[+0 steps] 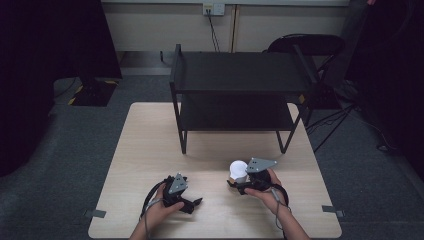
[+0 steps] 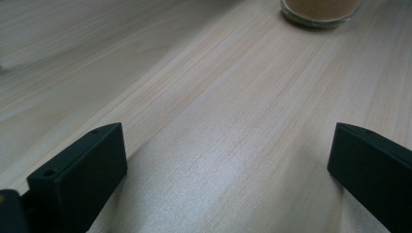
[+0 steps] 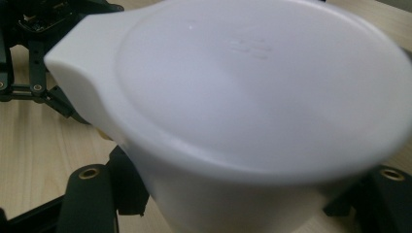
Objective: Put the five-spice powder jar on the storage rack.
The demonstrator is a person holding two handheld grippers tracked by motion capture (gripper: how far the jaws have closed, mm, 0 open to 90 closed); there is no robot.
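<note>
the right tool [image 1: 239,183] clamps a smooth white plastic cup [image 1: 238,171], round-bodied with a small pouring lip; in the right gripper view the cup [image 3: 252,111] sits between the jaws, blurred and cut off at the edges. the left tool [image 1: 192,205] rests on the pale wood-grain desk [image 1: 150,150], jaws spread wide with nothing between. a black metal shelf [image 1: 240,75] stands beyond both.

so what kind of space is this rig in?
Looks like a lab or office set up for recording, not a home: grey carpet floor, a bare wooden table with a black metal shelf, and dark curtains at the sides.
</note>
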